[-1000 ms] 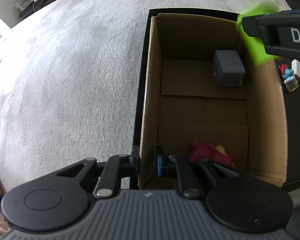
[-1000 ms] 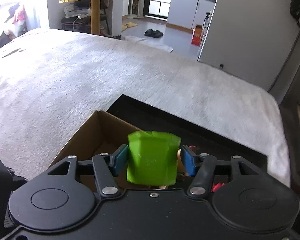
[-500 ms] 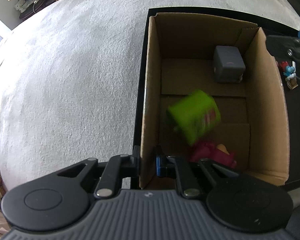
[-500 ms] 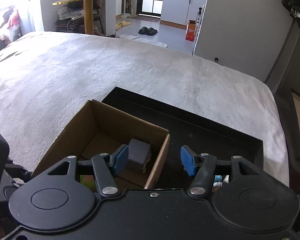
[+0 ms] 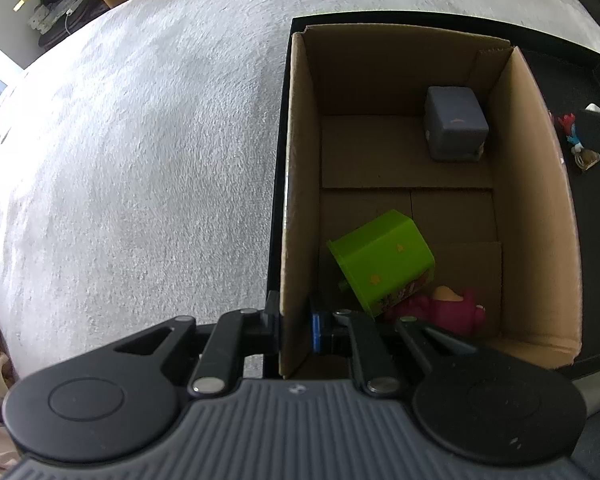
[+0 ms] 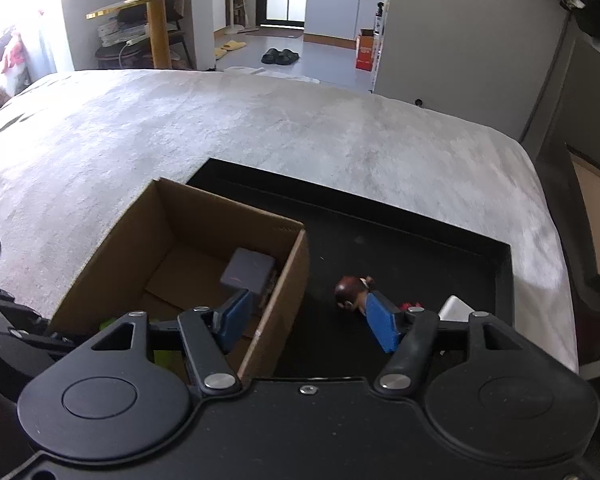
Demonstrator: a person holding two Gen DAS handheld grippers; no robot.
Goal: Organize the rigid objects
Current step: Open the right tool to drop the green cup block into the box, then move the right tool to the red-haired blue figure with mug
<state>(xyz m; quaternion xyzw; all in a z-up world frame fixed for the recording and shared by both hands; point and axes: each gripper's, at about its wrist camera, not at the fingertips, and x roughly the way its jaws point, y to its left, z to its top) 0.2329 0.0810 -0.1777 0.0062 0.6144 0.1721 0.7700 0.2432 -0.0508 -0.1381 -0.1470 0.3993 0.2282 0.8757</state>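
An open cardboard box [image 5: 296, 184] stands on a black tray [image 6: 400, 240]. Inside lie a green plastic cup [image 5: 382, 262] on its side, a pink toy [image 5: 444, 312] beside it and a grey block [image 5: 454, 128] at the far end. My left gripper [image 5: 296, 326] is shut on the box's near left wall. My right gripper [image 6: 306, 322] is open and empty above the box's right wall [image 6: 284, 292]. A brown-headed figure [image 6: 352, 292] lies on the tray just beyond it. The grey block [image 6: 246, 272] shows in the right wrist view too.
The tray sits on a grey-white blanket [image 5: 140, 160]. Small figures [image 5: 576, 140] and a white object [image 6: 456, 308] lie on the tray right of the box. A yellow table [image 6: 156, 12] and kitchen cabinets stand far behind.
My right gripper opened and let go of the green cup, which fell into the box and came to rest on its side. The right gripper then moved right over the tray.
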